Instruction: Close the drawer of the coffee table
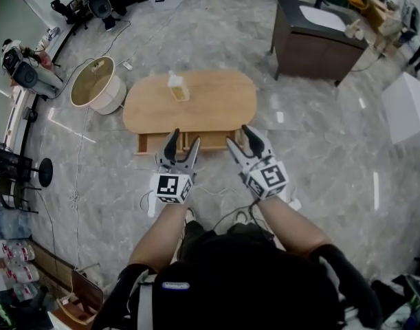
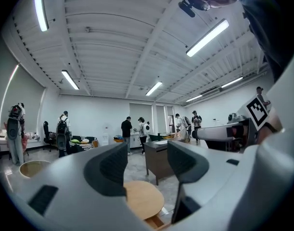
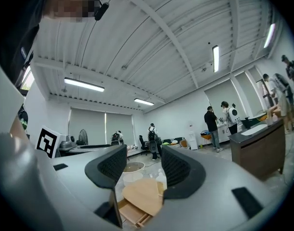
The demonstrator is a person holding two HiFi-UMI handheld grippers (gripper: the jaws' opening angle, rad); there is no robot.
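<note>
Left tongs (image 1: 184, 140) and right tongs (image 1: 238, 135) gape empty before the open drawer (image 1: 211, 141), lying crosswise, facing the person.

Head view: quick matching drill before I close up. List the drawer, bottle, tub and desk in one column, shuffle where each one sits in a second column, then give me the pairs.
Things:
1. drawer
2. bottle
3. tub
4. desk

Places:
A. standing on the table
B. on the floor, left of the table
C. pulled out at the table's near side
D. on the floor, beyond the table to the right

Pairs: 1-C, 2-A, 3-B, 4-D
</note>
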